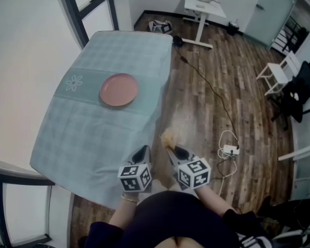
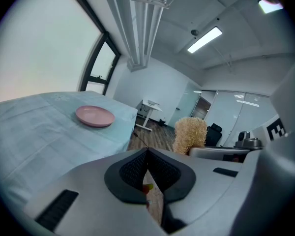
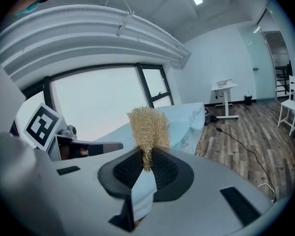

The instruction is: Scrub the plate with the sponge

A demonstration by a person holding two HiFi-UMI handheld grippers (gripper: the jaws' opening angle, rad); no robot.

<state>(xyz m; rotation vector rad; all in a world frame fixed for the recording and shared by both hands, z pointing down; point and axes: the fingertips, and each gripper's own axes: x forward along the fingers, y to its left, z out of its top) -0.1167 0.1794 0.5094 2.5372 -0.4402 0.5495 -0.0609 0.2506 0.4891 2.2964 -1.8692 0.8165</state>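
sponge [image 3: 148, 129] is pinched by its lower end in the right gripper [image 3: 146, 165], jaws clamped on it, fibrous tuft sticking up past the tips. it looks light, springy and scratchy, so a deep bite should stop it folding. left gripper [image 2: 147, 156] is closed on nothing. plate [image 1: 119, 89] lies well ahead on the table [image 1: 88, 138], pink, hard and likely to slide, so pin its rim.

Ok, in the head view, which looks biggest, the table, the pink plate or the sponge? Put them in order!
1. the table, by far the biggest
2. the pink plate
3. the sponge, smallest, though it may be held a bit nearer the camera
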